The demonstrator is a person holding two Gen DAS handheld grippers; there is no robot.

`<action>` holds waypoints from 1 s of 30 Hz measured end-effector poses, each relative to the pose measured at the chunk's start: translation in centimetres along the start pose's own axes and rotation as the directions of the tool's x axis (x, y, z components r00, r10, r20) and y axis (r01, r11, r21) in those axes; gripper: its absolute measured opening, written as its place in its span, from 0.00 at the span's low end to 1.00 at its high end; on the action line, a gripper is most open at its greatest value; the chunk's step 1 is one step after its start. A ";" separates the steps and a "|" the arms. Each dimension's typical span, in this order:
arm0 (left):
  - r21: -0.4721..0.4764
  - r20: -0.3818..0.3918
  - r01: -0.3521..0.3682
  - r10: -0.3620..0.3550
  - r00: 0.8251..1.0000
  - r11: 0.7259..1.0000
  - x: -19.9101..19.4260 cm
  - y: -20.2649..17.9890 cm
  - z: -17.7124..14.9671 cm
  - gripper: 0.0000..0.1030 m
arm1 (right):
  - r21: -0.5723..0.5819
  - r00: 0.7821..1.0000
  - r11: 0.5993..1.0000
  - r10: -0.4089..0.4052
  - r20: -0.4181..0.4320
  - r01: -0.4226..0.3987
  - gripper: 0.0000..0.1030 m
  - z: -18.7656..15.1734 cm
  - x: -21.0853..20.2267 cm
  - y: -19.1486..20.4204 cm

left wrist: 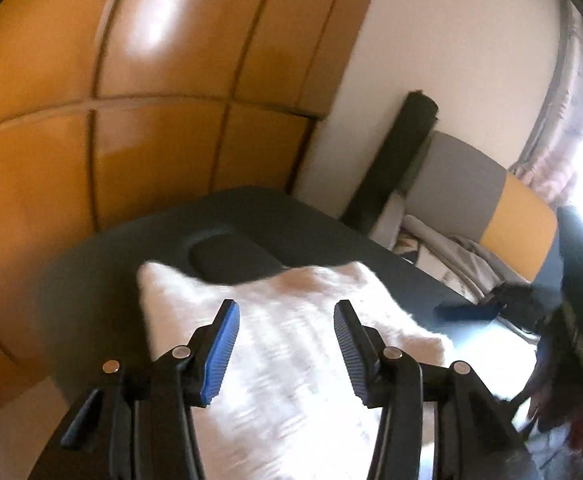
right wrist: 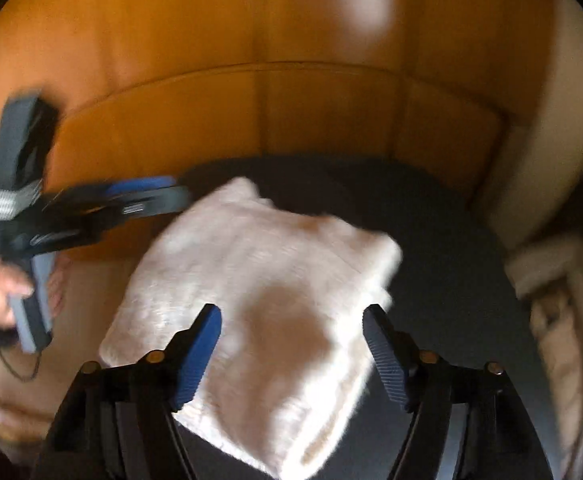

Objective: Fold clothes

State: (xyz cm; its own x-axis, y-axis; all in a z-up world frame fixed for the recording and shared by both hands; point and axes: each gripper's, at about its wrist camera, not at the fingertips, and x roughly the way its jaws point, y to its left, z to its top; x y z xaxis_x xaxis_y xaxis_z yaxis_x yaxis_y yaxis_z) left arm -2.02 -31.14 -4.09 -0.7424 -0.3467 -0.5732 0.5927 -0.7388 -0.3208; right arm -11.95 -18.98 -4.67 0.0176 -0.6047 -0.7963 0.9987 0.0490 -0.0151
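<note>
One folded white garment [right wrist: 259, 296] on dark table [right wrist: 443, 216]; left gripper [left wrist: 287, 312], right gripper [right wrist: 291, 320] jaws spread, empty.

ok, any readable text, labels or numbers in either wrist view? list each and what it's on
None readable.
White mark on the black body of the left tool, seen from the right wrist: too blurred to read.
Fluffy white folded garment, dark grey padded table, orange wooden cabinet: no text visible.

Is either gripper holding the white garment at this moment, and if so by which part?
Nothing is held. The left gripper and right gripper are both open above the folded white fluffy garment, with no fabric between the fingers.
</note>
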 end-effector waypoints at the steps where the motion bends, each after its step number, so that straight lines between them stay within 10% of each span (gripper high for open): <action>1: -0.009 -0.046 0.004 -0.004 0.999 1.000 1.0 0.5 -0.2 0.49 | -0.047 1.000 0.999 0.011 0.002 -0.011 0.74 1.0 0.6 -0.3; 4: 0.038 -0.212 -0.023 0.031 0.977 0.999 4.5 2.0 -1.5 0.45 | -0.015 0.992 0.999 0.048 -0.113 -0.050 0.74 -2.0 2.6 -0.3; 6: 0.166 -0.161 -0.043 0.070 0.985 0.985 3.6 1.5 -3.4 0.45 | 0.046 0.979 0.997 0.077 -0.189 -0.069 0.80 -5.1 3.6 -0.2; 10: 0.252 -0.098 -0.071 0.098 0.990 0.965 2.9 1.1 -5.0 0.46 | 0.171 0.995 0.980 0.100 -0.012 -0.097 0.80 -8.3 2.2 -0.5; 22: 0.023 -0.053 -0.134 0.135 0.989 0.991 -0.3 -0.8 -3.7 0.50 | 0.285 0.995 0.954 -0.102 0.004 0.097 0.90 -7.7 -2.1 -0.2; 25: -0.049 -0.052 -0.072 0.070 0.996 0.996 -3.7 -2.7 -6.1 0.51 | 0.305 0.969 0.930 -0.237 0.062 0.208 1.00 -9.2 -7.0 0.7; 30: 0.005 -0.059 0.013 -0.013 0.998 1.000 -8.0 -8.7 -10.6 0.51 | 0.379 0.834 0.797 -0.542 0.105 0.470 1.00 -12.0 -12.5 3.2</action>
State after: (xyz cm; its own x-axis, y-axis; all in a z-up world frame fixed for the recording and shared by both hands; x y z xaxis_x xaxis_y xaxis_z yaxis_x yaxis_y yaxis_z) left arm 2.12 -15.80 -4.69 -0.7303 -0.3026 -0.6125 0.5813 -0.7462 -0.3245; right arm -9.52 -1.69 -2.01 -0.5218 -0.6140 -0.5922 0.8222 -0.5471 -0.1572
